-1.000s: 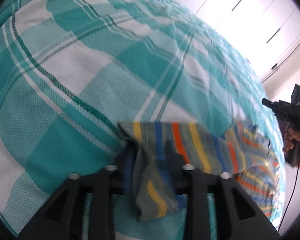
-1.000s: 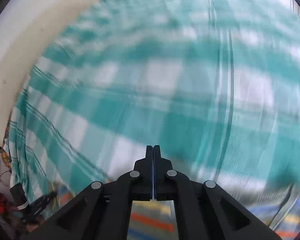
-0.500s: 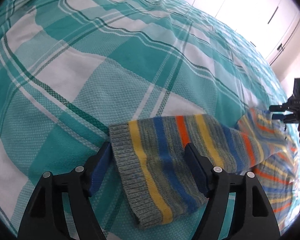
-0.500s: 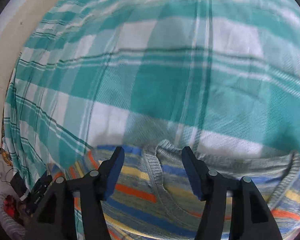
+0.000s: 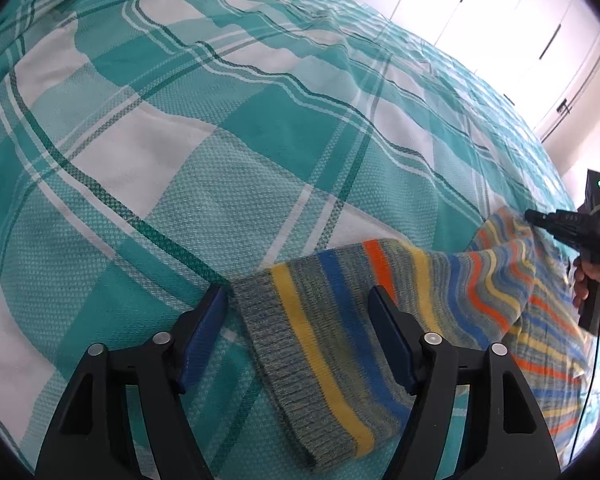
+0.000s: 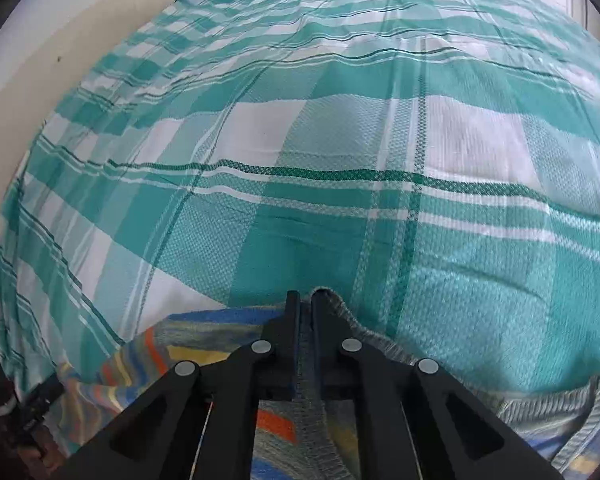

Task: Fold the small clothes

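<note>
The right claw, just closed, is clamped on the neckline of the striped sweater. The left claw, narrowing, is held half open astride the sleeve cuff, unpinched. The sweater is spread on the checked bed.

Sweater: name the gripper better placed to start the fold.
Right. The right gripper is already clamped on the sweater's ribbed edge; the left gripper only straddles the sleeve, pads apart.
</note>
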`<state>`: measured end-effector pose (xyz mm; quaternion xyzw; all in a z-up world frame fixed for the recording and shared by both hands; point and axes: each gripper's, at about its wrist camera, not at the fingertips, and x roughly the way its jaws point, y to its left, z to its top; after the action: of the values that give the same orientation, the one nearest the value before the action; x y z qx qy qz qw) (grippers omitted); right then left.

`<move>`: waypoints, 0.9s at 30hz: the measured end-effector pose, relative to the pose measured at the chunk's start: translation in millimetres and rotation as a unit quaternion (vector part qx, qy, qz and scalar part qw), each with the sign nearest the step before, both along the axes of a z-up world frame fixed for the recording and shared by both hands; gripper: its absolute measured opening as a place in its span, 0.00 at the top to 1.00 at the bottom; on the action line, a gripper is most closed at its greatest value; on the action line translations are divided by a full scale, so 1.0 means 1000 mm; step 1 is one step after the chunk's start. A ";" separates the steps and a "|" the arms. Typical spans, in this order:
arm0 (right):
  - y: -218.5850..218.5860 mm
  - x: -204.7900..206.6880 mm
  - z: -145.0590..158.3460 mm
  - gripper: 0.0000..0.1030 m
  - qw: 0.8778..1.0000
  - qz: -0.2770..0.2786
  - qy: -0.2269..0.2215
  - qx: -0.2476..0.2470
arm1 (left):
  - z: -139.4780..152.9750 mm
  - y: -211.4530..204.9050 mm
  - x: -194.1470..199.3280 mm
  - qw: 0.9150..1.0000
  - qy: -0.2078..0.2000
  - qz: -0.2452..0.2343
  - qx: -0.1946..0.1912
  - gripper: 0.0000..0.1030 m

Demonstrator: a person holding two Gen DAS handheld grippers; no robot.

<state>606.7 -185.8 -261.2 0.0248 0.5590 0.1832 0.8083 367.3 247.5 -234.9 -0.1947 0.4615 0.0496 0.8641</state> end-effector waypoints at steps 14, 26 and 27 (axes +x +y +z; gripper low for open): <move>0.130 -0.035 0.047 0.25 0.925 0.277 -0.020 -0.259 | 0.002 -0.047 -0.001 0.994 0.003 -0.092 0.061 0.95; 0.125 -0.019 0.069 0.32 0.937 0.316 0.015 -0.145 | 0.003 -0.039 -0.004 0.993 0.032 -0.075 0.085 0.95; 0.143 -0.026 0.056 0.32 0.920 0.356 0.015 -0.164 | 0.002 -0.039 -0.006 0.993 0.032 -0.076 0.086 0.95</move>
<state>580.6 -42.4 -204.9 -0.3058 0.5649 0.3641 0.6744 361.7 208.0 -232.7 -0.0818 0.4967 0.0295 0.8636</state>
